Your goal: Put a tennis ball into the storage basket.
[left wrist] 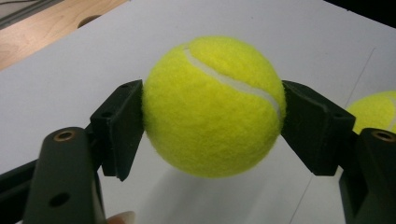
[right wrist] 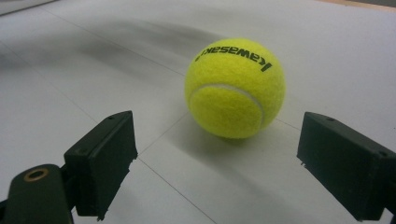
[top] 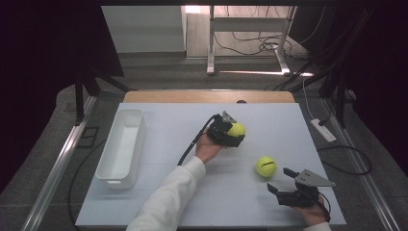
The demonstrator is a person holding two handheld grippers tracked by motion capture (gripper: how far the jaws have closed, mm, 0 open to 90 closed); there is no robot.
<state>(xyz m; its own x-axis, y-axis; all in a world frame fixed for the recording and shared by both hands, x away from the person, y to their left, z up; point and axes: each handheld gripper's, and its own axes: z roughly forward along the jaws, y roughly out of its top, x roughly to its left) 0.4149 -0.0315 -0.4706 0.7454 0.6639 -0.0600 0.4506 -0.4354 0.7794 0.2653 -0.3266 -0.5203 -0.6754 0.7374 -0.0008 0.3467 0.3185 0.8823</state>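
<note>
Left gripper [top: 234, 136] is clamped on a tennis ball [top: 236, 130], one black pad pressed to each side; in the left gripper view the ball [left wrist: 214, 106] sits squarely between the jaws, lifted clear of the white table [top: 163, 192], with its shadow below. This grip is near the middle of the table.

Second tennis ball [top: 265, 166] rests on the table toward the right, well apart from the first; black lettering faces up in the right gripper view [right wrist: 235, 87].

Right gripper [top: 281, 180] sits near the front right edge, jaws spread wide, nothing between them. The second ball lies just ahead of it, untouched.

White tray [top: 136, 125] stands along the left side of the table.
</note>
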